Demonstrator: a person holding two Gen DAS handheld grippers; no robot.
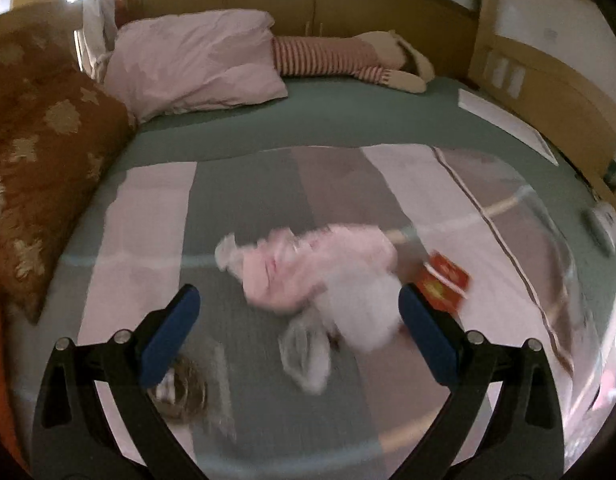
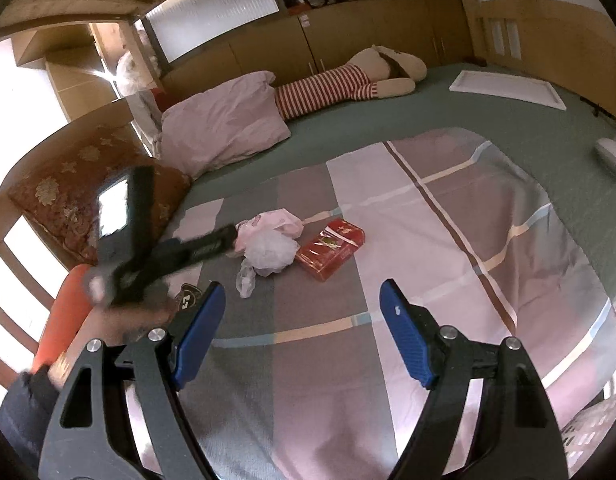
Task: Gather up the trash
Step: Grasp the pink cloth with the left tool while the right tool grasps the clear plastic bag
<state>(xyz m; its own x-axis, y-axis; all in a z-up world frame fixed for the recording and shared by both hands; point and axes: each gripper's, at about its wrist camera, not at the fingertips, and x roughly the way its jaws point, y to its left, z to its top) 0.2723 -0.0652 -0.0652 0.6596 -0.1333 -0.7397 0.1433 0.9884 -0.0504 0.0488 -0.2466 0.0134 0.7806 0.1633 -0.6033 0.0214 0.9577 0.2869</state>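
Bedroom with wood cabinets [image 2: 348, 44] along the far wall; green sheet [image 2: 388, 128] on the bed, striped pink-grey quilt [image 2: 428, 240] spread over the near part. Pink pillow [image 1: 196, 60] and a striped plush doll [image 2: 348, 84] lie at the far side. Brown patterned cushion [image 1: 40, 152] at the left edge. White flat board [image 2: 508, 88] on the sheet, far right.

Trash sits mid-quilt: pink bag [image 2: 276, 220] touching a crumpled clear bag [image 2: 270, 254], red box [image 2: 332, 248] just beside them on the right. Small dark wrapper [image 1: 184, 388], blurred, lies near the left gripper's left finger.

Left gripper [image 1: 300, 332]: jaws wide, nothing held, hanging just over the bags; view motion-blurred. Seen from the right wrist it reaches toward the pink bag.

Right gripper [image 2: 302, 332]: jaws wide, empty, above bare quilt, short of the trash.
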